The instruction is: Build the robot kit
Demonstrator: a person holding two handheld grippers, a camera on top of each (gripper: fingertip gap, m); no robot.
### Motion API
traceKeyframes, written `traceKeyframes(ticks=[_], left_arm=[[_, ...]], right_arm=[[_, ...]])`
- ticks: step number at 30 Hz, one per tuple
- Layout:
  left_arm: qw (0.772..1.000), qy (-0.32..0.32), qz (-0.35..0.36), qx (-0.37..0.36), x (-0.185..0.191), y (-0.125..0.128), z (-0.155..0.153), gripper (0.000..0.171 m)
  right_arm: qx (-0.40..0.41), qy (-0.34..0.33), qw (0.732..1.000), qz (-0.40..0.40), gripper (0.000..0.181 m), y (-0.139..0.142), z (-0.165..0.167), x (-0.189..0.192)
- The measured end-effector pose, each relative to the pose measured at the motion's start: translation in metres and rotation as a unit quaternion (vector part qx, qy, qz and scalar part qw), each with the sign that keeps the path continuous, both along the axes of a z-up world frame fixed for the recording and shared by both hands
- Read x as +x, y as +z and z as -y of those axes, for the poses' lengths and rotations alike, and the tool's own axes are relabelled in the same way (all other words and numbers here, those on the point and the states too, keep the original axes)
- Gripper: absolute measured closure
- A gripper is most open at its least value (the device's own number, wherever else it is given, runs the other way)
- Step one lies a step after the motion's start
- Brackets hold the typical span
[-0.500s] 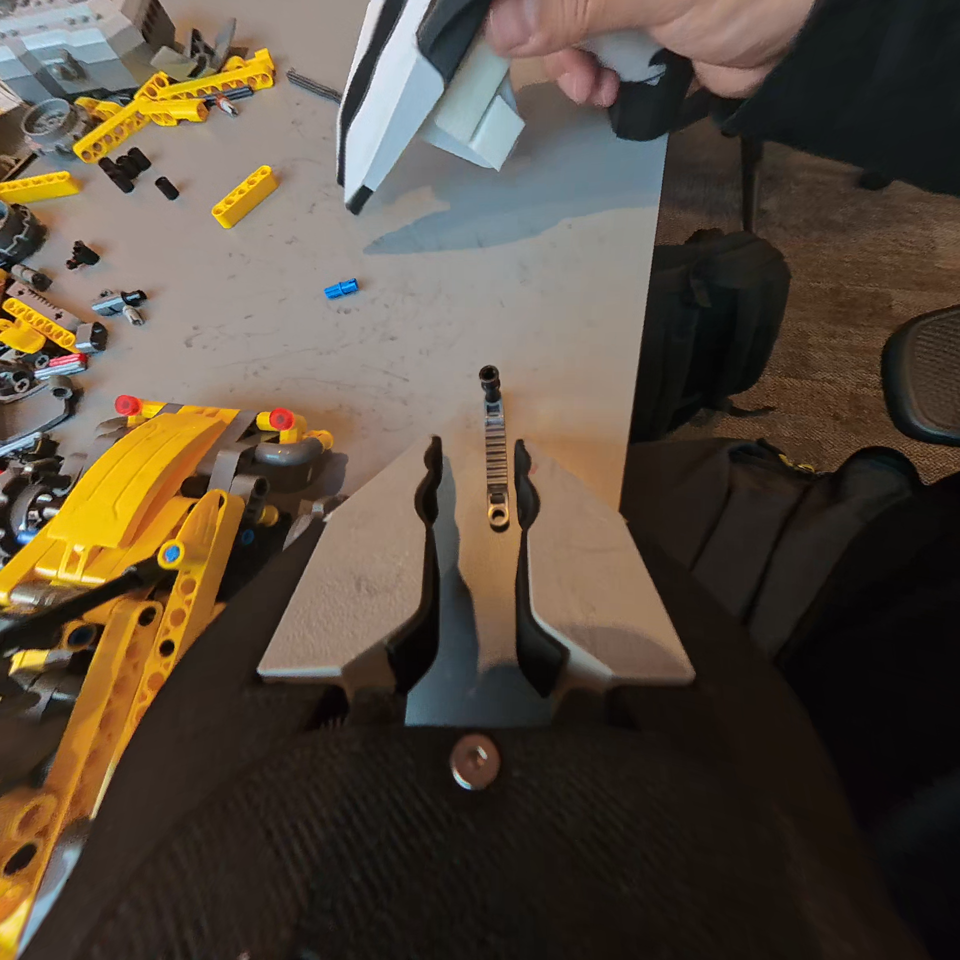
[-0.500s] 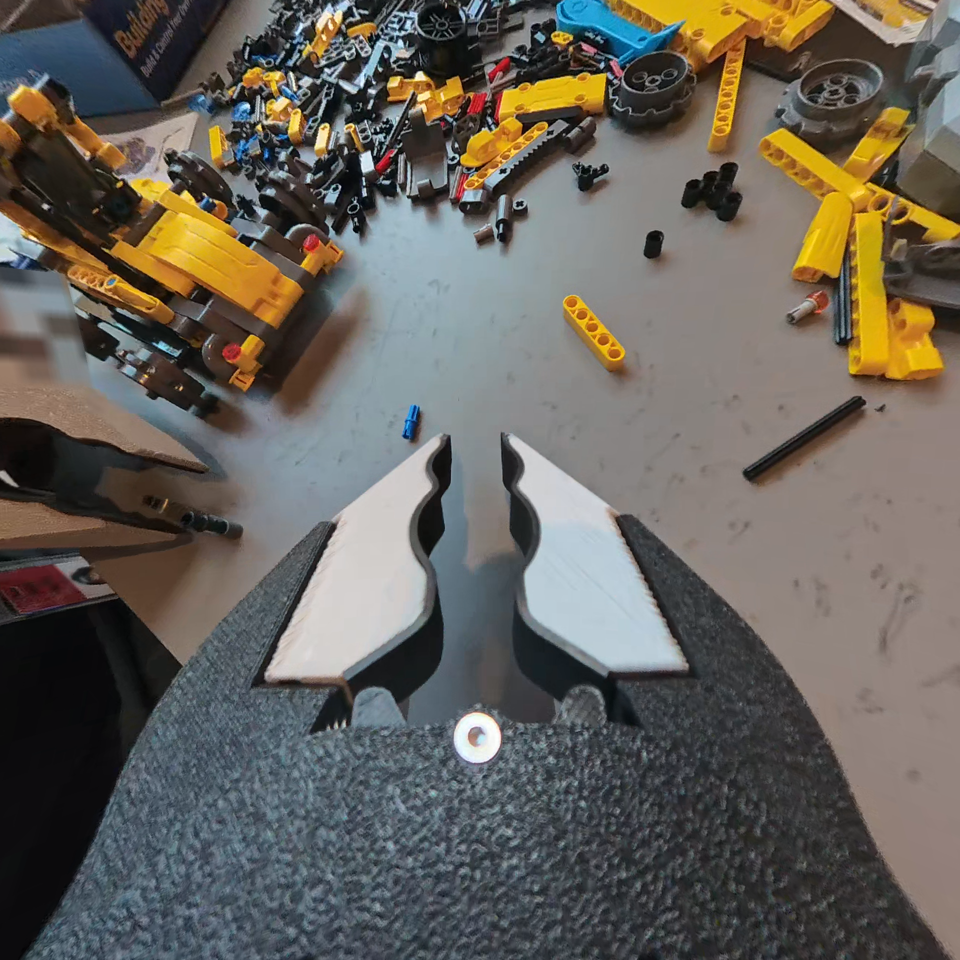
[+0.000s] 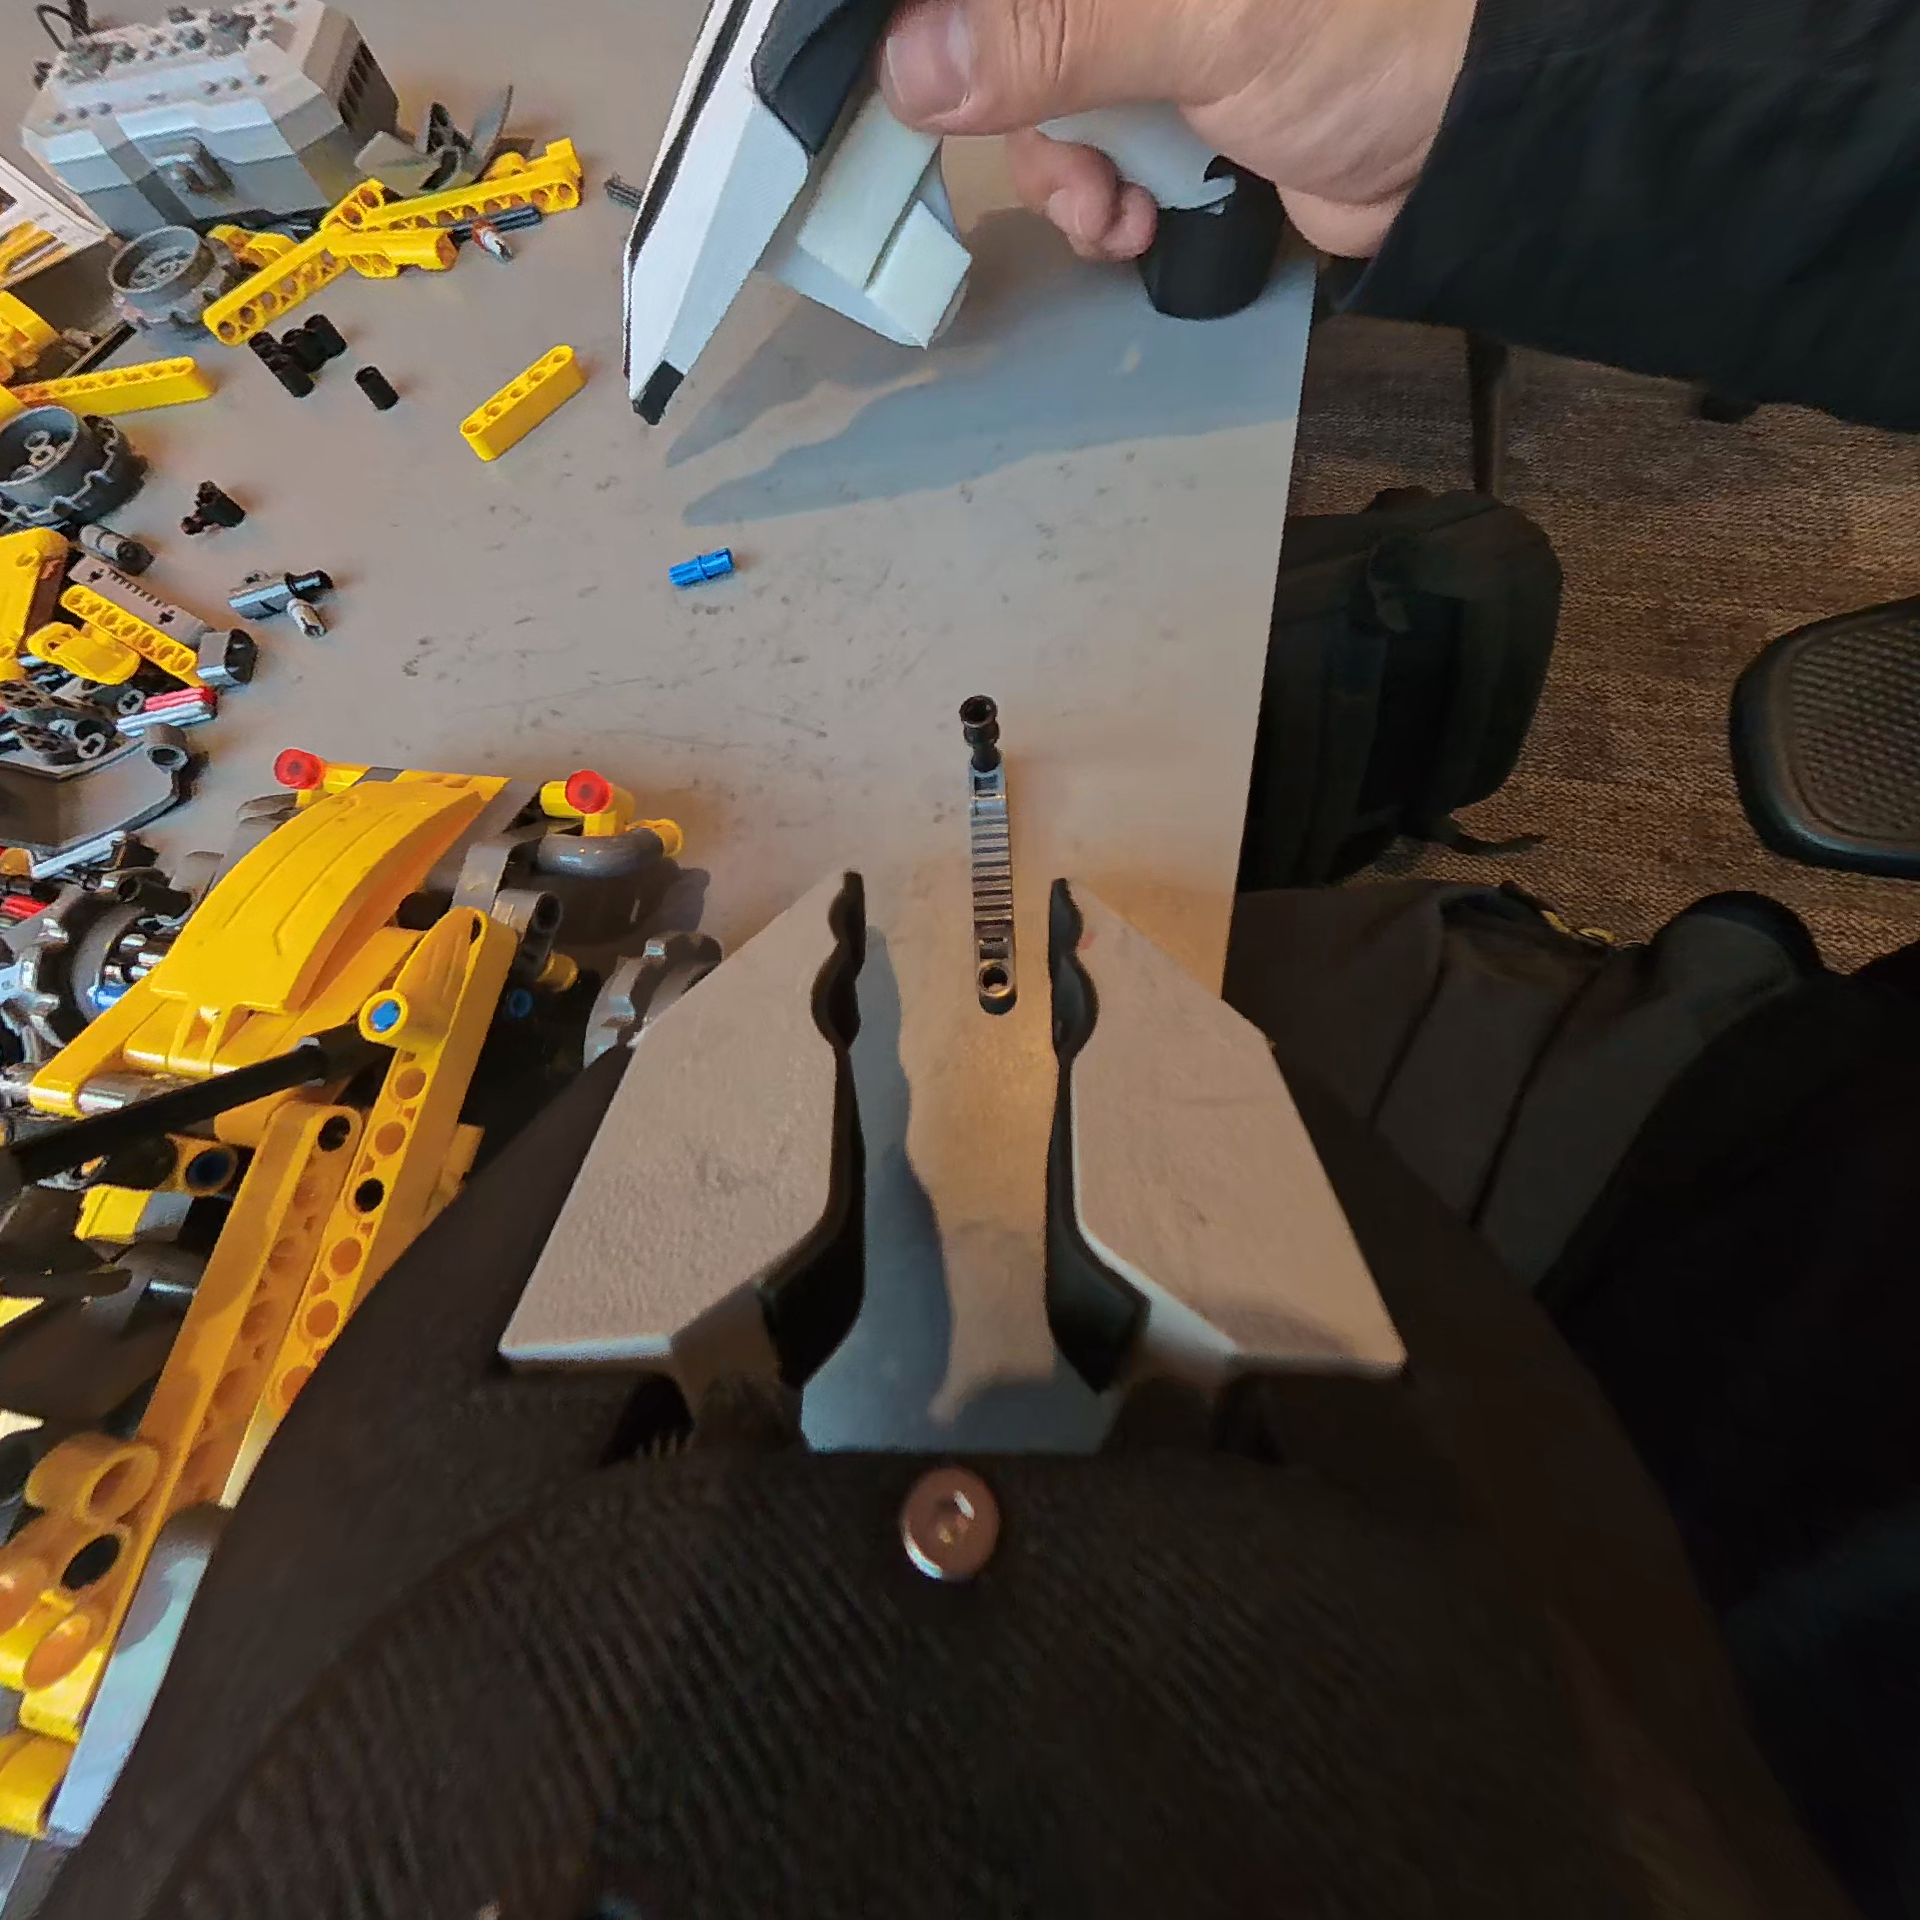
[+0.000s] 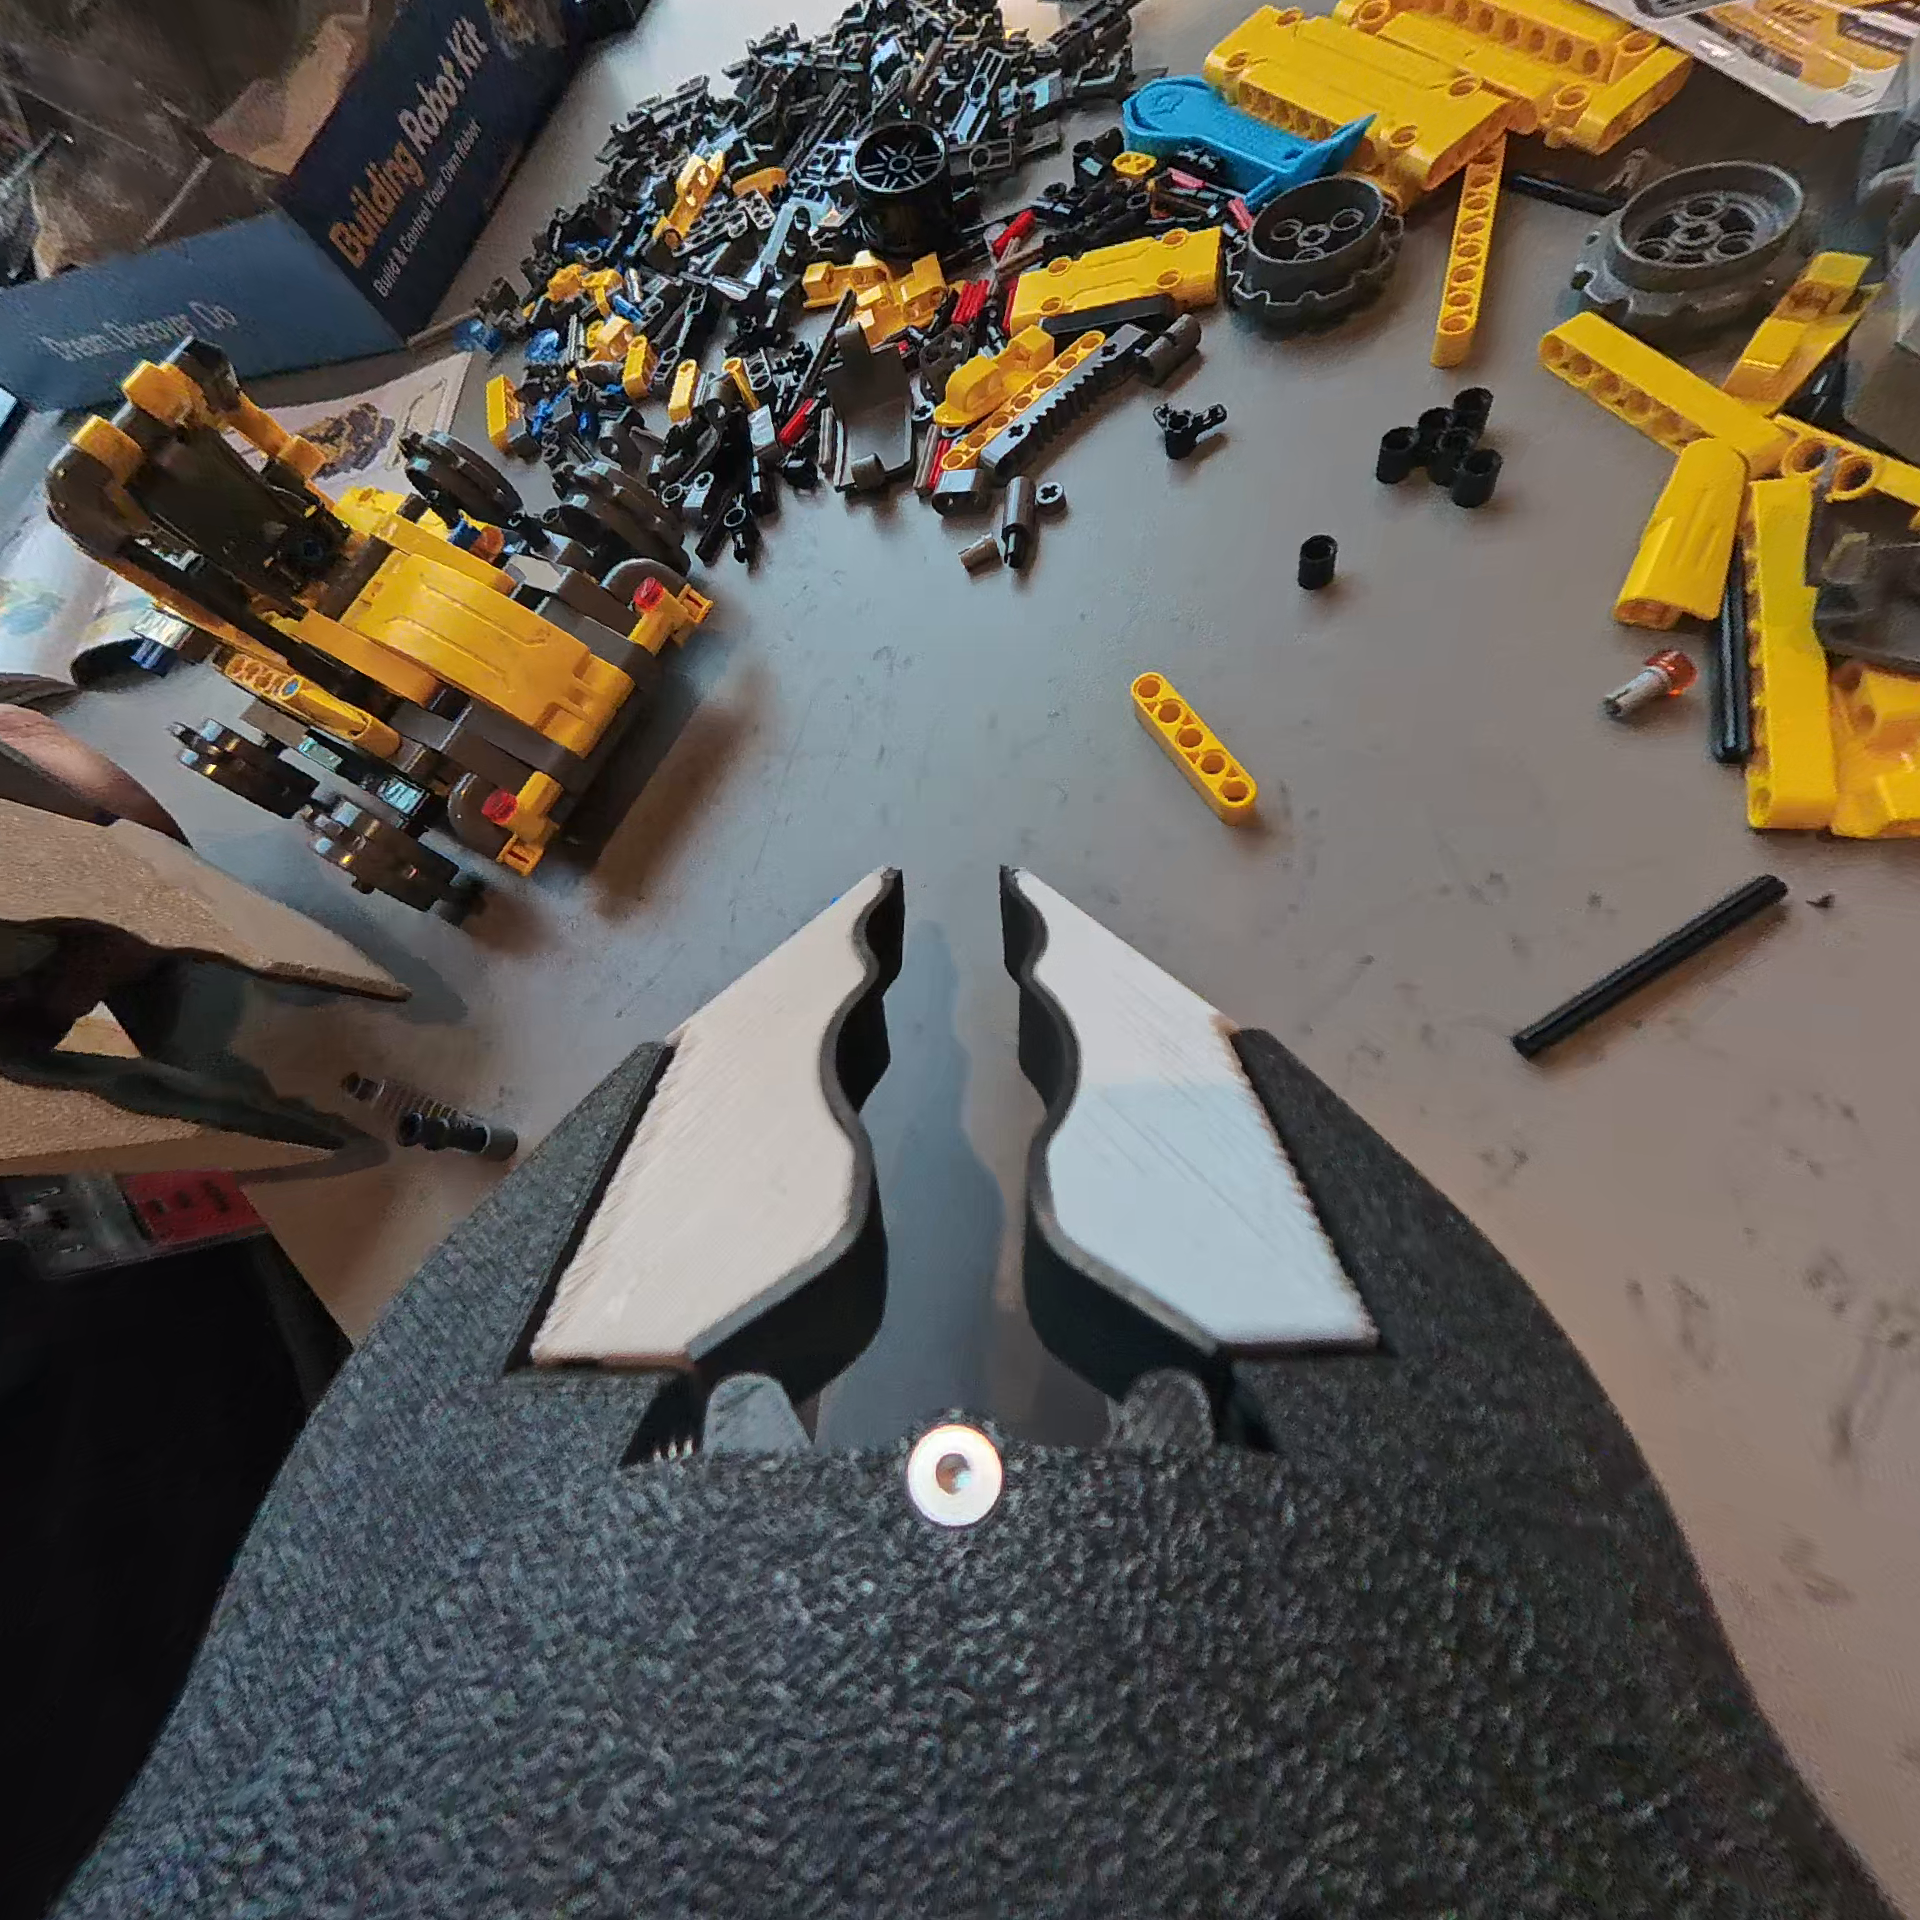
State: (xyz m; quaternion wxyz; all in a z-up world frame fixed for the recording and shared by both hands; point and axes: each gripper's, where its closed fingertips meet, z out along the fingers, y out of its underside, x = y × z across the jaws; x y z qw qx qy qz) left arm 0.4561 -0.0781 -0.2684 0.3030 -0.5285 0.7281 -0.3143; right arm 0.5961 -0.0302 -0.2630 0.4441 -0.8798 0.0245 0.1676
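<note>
Grey toothed rack piece (image 3: 990, 894) lies on the table (image 3: 831, 644) between the left gripper (image 3: 954, 904) tips, its long axis running straight ahead along the spread, empty fingers. Well beyond the rack, the right gripper (image 4: 951, 883) hangs part open, gripping nothing, over bare table.

The right claw (image 4: 951, 894) hangs over bare grey table (image 4: 1455, 1195) with its fingers parted and nothing between them. Just ahead and to its left sits a half-built yellow toy digger (image 4: 405, 644), ahead to the right a short yellow beam with holes (image 4: 1193, 748), and off to the right a thin black rod (image 4: 1650, 966). Far ahead lies a heap of small black, yellow and blue parts (image 4: 831, 312), while at the left edge the other claw (image 4: 343, 1070) hovers by a little grey toothed bar (image 4: 431, 1117).
</note>
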Motion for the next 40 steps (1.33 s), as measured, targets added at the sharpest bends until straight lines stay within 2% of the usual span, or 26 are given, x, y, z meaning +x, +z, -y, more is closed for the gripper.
traceKeyframes(ticks=[9, 15, 16, 17, 21, 24, 26, 28, 31, 35, 40], left_arm=[[0.999, 0.015, -0.033, 0.018, -0.012, -0.011, -0.007, 0.137], [0.999, -0.005, -0.047, -0.013, -0.013, -0.013, -0.001, 0.154], [0.999, -0.009, -0.05, -0.018, -0.014, -0.014, 0.001, 0.164], [0.998, -0.009, -0.052, -0.021, -0.013, -0.014, 0.001, 0.166], [0.997, -0.003, -0.058, -0.041, -0.01, -0.014, 0.002, 0.166], [0.993, 0.0, -0.07, -0.091, -0.009, -0.013, 0.007, 0.167], [0.983, -0.014, -0.066, -0.17, -0.009, -0.005, 0.019, 0.167], [0.957, -0.038, -0.052, -0.284, -0.011, 0.012, 0.035, 0.166], [0.877, -0.076, -0.053, -0.472, -0.02, 0.037, 0.052, 0.166], [0.812, -0.105, -0.039, -0.573, -0.032, 0.058, 0.057, 0.166], [0.709, -0.18, -0.014, -0.682, -0.049, 0.099, 0.068, 0.166]], right_arm=[[0.024, -0.007, 0.999, -0.022, 0.161, 0.008, 0.0, 0.003], [0.046, -0.004, 0.999, -0.014, 0.161, 0.015, 0.001, 0.001], [0.05, -0.004, 0.999, -0.014, 0.161, 0.016, 0.002, 0.001], [0.055, -0.005, 0.998, -0.014, 0.161, 0.018, 0.002, 0.001], [0.079, 0.003, 0.996, -0.031, 0.162, 0.026, 0.004, 0.0], [0.095, 0.01, 0.994, -0.055, 0.164, 0.031, 0.006, -0.001], [0.112, 0.014, 0.991, -0.067, 0.17, 0.037, 0.008, -0.001], [0.136, 0.032, 0.987, -0.08, 0.18, 0.045, 0.011, -0.005], [0.184, 0.074, 0.975, -0.103, 0.18, 0.062, 0.021, -0.015], [0.237, 0.108, 0.956, -0.138, 0.178, 0.079, 0.032, -0.019], [0.245, 0.126, 0.95, -0.147, 0.178, 0.082, 0.035, -0.024]])
